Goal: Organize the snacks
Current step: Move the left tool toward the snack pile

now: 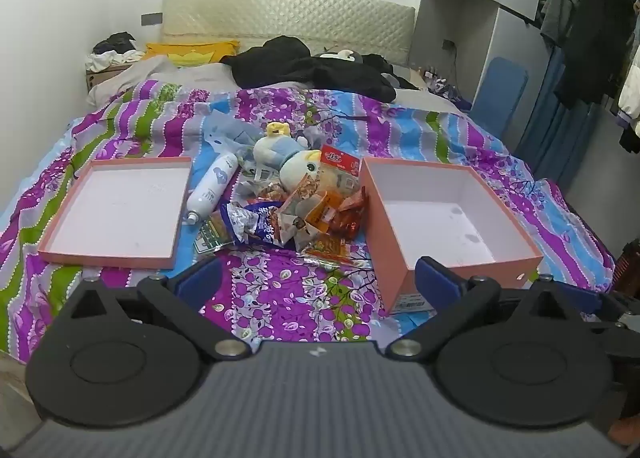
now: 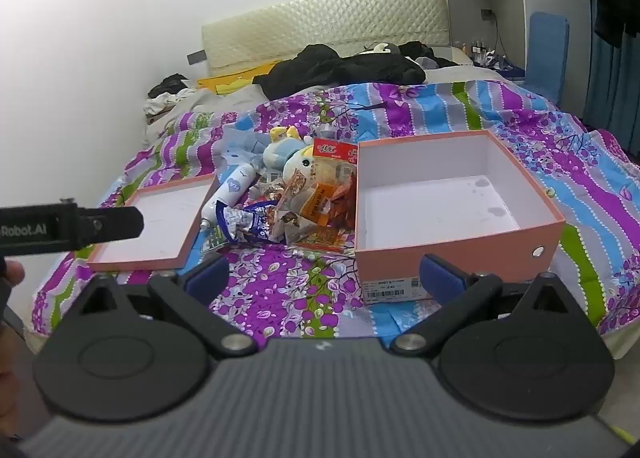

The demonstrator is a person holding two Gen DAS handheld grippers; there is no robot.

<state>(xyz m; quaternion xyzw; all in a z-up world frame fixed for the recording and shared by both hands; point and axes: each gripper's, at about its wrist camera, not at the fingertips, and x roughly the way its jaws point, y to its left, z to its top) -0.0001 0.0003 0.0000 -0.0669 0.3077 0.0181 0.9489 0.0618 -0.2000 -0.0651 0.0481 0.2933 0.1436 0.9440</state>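
Observation:
A pile of snack packets (image 1: 304, 214) lies on the floral bedspread between a shallow pink box lid (image 1: 120, 206) on the left and a deep pink box (image 1: 448, 214) on the right; both are empty. The pile (image 2: 304, 214), lid (image 2: 168, 218) and box (image 2: 448, 202) also show in the right wrist view. A plush toy (image 1: 288, 158) and a white spray bottle (image 1: 212, 186) lie among the snacks. My left gripper (image 1: 318, 282) is open and empty, short of the pile. My right gripper (image 2: 324, 276) is open and empty, near the box's front corner.
Black clothes (image 1: 316, 70) and a yellow pillow (image 1: 188, 52) lie at the bed's head. A blue chair (image 1: 500, 94) and hanging clothes (image 1: 592, 30) stand at the right. The left gripper's body (image 2: 72, 230) shows at the left edge of the right wrist view.

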